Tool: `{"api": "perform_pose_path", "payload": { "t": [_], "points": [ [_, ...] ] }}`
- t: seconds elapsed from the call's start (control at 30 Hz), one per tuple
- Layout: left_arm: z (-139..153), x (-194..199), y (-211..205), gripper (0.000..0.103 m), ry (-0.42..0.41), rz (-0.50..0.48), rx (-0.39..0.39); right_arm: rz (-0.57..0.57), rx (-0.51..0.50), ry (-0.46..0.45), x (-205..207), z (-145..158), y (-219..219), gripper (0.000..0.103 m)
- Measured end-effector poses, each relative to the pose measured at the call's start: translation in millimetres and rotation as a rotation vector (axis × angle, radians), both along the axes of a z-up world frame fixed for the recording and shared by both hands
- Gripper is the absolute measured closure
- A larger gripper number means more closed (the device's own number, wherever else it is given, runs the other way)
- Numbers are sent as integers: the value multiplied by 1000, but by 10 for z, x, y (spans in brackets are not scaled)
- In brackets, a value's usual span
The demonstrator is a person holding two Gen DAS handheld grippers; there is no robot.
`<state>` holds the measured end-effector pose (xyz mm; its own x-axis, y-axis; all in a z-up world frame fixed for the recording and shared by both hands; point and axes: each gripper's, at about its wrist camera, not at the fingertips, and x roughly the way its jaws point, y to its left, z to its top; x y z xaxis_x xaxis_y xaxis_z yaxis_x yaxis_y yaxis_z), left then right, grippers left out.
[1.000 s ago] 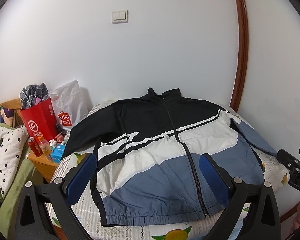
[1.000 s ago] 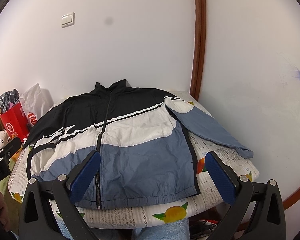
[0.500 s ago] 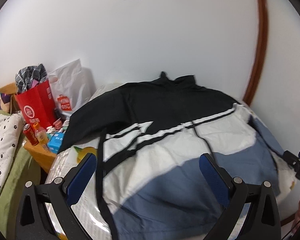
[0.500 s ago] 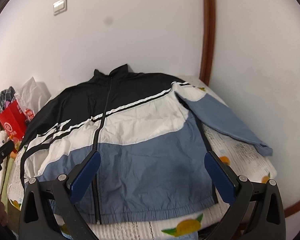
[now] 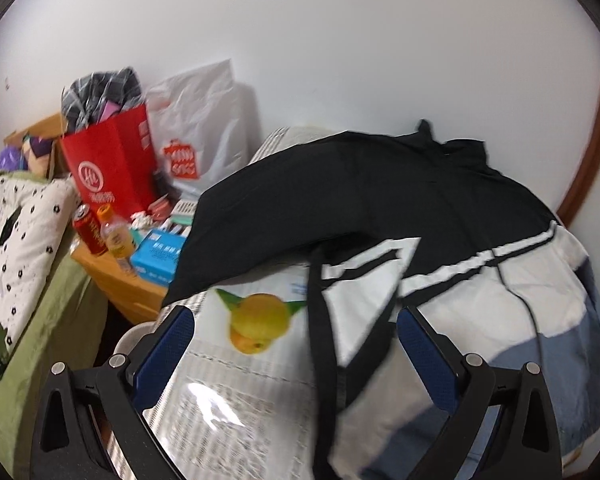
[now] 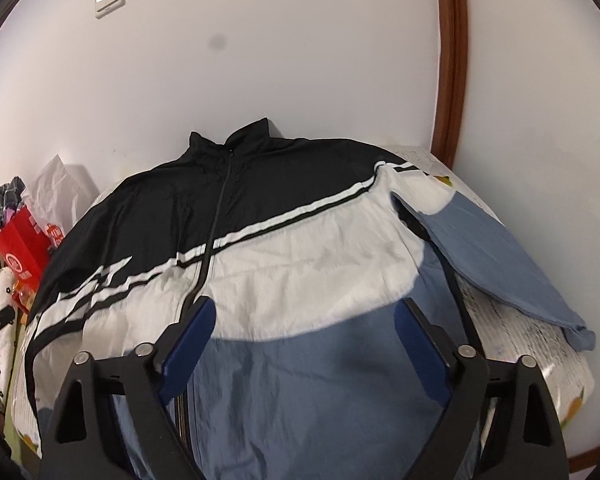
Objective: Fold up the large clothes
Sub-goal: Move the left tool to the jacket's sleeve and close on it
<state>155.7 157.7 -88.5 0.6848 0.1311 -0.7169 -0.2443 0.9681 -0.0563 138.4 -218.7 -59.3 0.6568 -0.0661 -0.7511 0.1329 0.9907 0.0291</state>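
A black, white and blue zip jacket lies spread flat on the bed, collar toward the far wall. Its blue right sleeve slants out toward the bed's right edge. In the left wrist view its black left sleeve slants down toward the bed's left edge. My left gripper is open and empty, low over the jacket's left side seam and the bare sheet. My right gripper is open and empty, just above the jacket's blue lower front.
The bed sheet has a fruit print. Left of the bed stands a wooden nightstand with a red bag, a white plastic bag, cans and a blue box. A white wall and a brown door frame lie behind.
Both grippers have moved forward and down toward the jacket. The left one has swung toward the jacket's left side; the right one has closed in over the blue front. Both stay open.
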Motion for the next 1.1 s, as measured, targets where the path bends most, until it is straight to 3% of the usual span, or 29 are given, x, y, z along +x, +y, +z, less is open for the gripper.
{"api": "perform_pose_path", "payload": {
  "t": [0.13, 0.4, 0.67, 0.83, 0.93, 1.1],
  "points": [
    [-170, 137, 178, 5, 41, 34, -12, 11, 86, 10, 217, -47, -15, 22],
    [-476, 440, 497, 10, 103, 89, -7, -16, 40, 12, 508, -62, 21, 22],
    [-763, 721, 679, 20, 171, 129, -9, -26, 14, 69, 754, -273, -14, 22],
    [-793, 801, 671, 24, 144, 152, 26, -19, 1, 89, 852, -370, -3, 22],
    [-781, 826, 698, 41, 114, 178, 20, -18, -15, 96, 883, -418, 15, 22],
    [-734, 910, 739, 90, 94, 172, 6, -18, -13, 104, 887, -435, 3, 22]
  ]
}}
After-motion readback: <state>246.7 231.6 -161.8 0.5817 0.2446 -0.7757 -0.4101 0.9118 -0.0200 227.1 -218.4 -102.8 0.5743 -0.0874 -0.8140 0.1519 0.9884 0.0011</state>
